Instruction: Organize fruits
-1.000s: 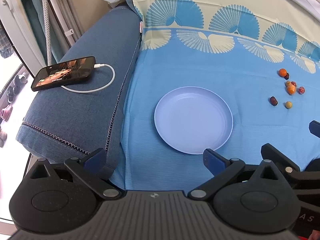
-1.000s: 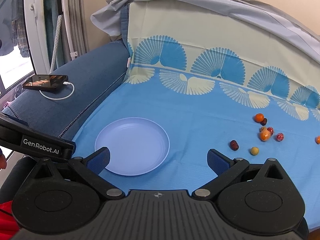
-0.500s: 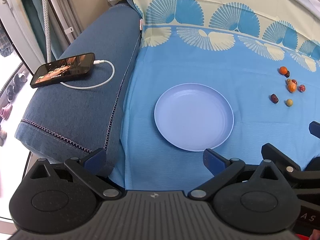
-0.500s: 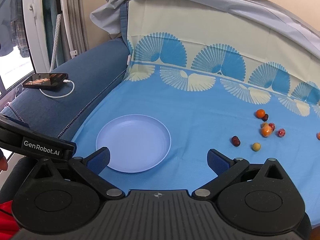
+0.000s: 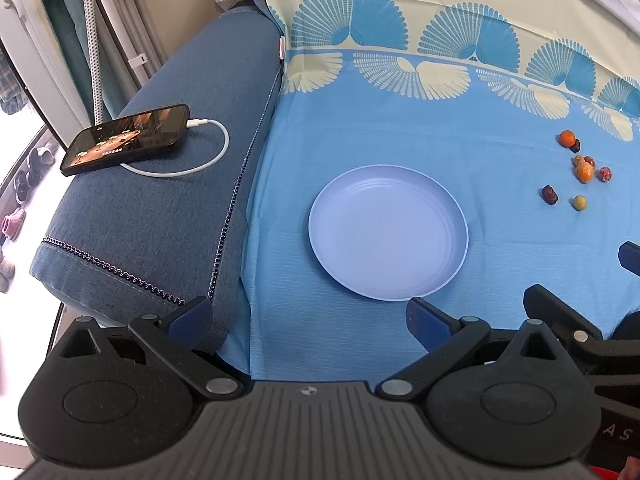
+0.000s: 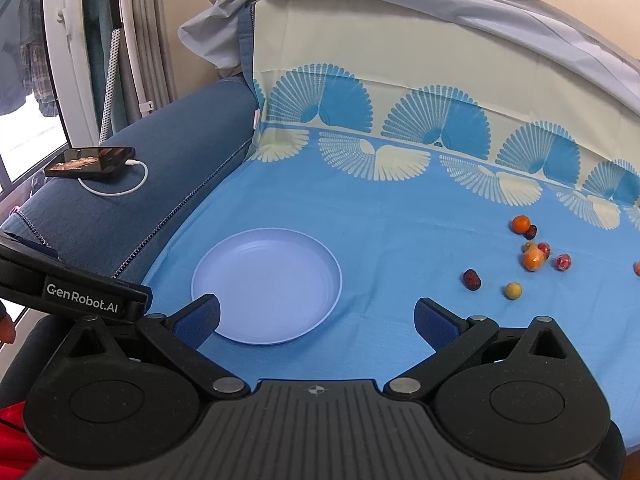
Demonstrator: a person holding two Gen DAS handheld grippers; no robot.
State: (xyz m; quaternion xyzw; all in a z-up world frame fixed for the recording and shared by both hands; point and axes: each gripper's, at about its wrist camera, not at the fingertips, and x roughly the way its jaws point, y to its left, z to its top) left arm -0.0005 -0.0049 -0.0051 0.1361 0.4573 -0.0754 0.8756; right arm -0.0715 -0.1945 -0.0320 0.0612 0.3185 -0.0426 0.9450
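One orange fruit (image 6: pixel 637 268) is cut by the right wrist view's edge; the other fruits' kinds are too small to tell.

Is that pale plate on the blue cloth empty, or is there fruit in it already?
Empty. The plate shows only its bare inside, while the small fruits all lie apart on the cloth.
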